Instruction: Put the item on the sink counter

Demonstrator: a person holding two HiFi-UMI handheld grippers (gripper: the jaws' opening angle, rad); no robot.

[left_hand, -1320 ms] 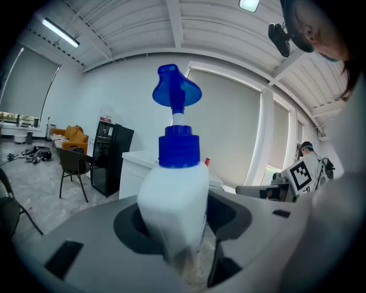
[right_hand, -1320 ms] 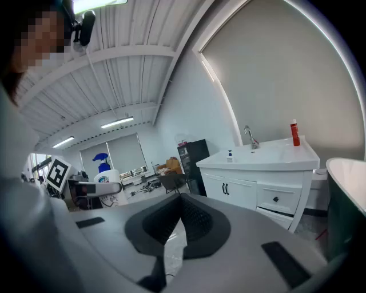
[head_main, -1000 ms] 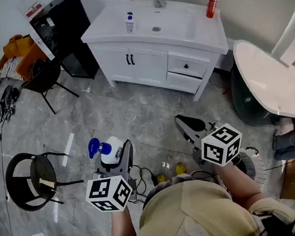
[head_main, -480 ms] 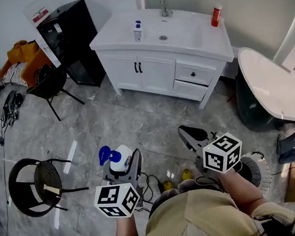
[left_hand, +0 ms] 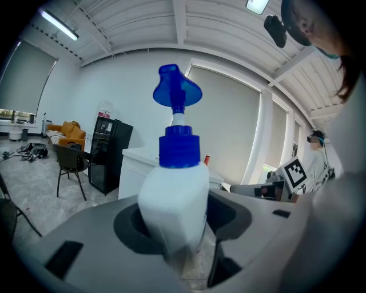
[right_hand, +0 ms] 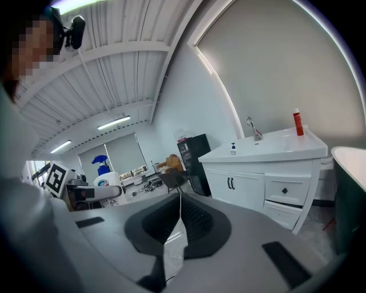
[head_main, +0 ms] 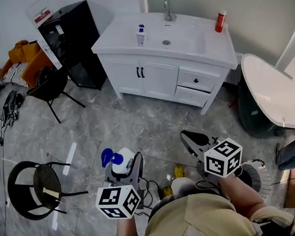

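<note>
A white spray bottle (head_main: 122, 160) with a blue trigger head stands upright between the jaws of my left gripper (head_main: 122, 168), which is shut on it low in the head view. In the left gripper view the bottle (left_hand: 174, 209) fills the middle, with the pads of my left gripper (left_hand: 174, 232) against its sides. My right gripper (head_main: 192, 138) hangs to the right, shut with nothing in it; its pads meet at the tip in the right gripper view (right_hand: 178, 217). The white sink counter (head_main: 122, 37) lies ahead across the floor, also the sink counter (right_hand: 274, 146) at the right.
On the counter are a faucet (head_main: 167, 8), a small spray bottle (head_main: 140, 35) and a red can (head_main: 220, 21). A black cabinet (head_main: 73, 44) stands left of it, a white bathtub (head_main: 274, 92) right. Two black chairs (head_main: 48, 84) (head_main: 36, 185) and cables lie on the grey floor.
Both grippers have come a little nearer to the vanity, which now sits lower in the head view. The bottle stays in the left gripper.
</note>
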